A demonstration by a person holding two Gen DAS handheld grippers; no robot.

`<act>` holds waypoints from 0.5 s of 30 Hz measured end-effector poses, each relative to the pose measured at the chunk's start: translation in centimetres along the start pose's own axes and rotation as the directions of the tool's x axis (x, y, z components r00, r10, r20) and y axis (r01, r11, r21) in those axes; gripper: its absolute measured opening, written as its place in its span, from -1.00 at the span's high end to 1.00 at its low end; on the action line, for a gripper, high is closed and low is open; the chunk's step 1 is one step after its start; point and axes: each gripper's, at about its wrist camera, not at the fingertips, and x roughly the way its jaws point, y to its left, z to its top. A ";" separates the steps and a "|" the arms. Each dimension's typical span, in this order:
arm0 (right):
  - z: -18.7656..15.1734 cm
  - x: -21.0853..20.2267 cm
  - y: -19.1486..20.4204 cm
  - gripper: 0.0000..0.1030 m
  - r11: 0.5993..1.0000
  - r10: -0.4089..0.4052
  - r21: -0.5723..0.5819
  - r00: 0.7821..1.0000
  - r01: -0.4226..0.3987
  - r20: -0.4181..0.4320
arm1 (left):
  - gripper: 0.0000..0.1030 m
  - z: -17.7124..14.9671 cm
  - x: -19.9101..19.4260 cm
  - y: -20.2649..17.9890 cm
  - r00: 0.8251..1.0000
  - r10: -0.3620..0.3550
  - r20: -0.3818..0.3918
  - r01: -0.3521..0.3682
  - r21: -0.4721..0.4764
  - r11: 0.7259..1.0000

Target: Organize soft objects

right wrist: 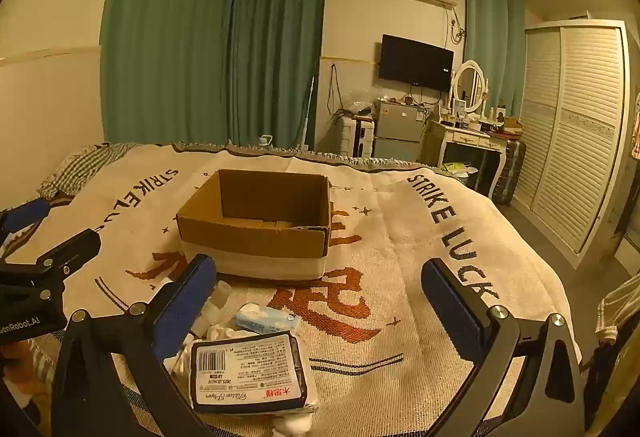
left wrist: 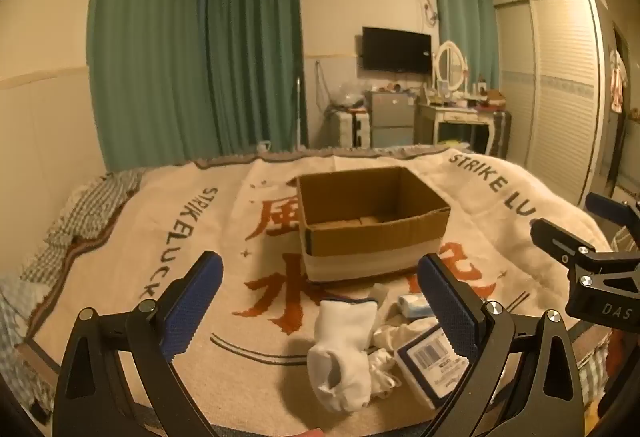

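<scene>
Both the left gripper [left wrist: 320, 301] and right gripper [right wrist: 320, 297] hover spread wide, holding nothing, above what looks like a white sock [left wrist: 344, 349] and a tissue pack [right wrist: 248, 373] near the cardboard box [right wrist: 256, 233].

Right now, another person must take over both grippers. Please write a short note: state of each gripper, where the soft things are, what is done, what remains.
Left gripper: open, holding nothing, hovering over the pile.
Right gripper: open, holding nothing, beside it.
Cardboard box: open-topped, on the blanket; no soft items visible inside.
Pile in front of the box: white sock, tissue pack label up, small blue-white packet, white cloth pieces.
Done: nothing visibly packed yet.
Left: probably move each soft item into the box.
</scene>
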 end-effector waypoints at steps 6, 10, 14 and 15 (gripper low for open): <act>0.0 0.0 0.0 -1.00 1.000 -0.002 0.004 1.000 0.002 0.001 | -0.93 0.1 0.1 0.3 1.000 0.003 0.006 -0.003 0.010 1.000; -0.2 0.0 -0.2 -1.00 1.000 -0.001 0.003 1.000 0.001 -0.003 | -0.93 -0.4 0.2 -0.1 1.000 0.024 0.017 -0.024 0.021 0.999; -0.3 -0.2 -0.4 -1.00 1.000 -0.002 0.002 1.000 0.002 -0.003 | -0.93 -0.7 -0.3 -0.9 0.999 0.026 0.024 -0.026 0.024 0.999; 0.0 0.1 -0.2 -1.00 1.000 -0.002 0.002 1.000 0.002 -0.005 | -0.93 -0.6 -0.4 -0.8 0.999 0.024 0.024 -0.025 0.023 0.999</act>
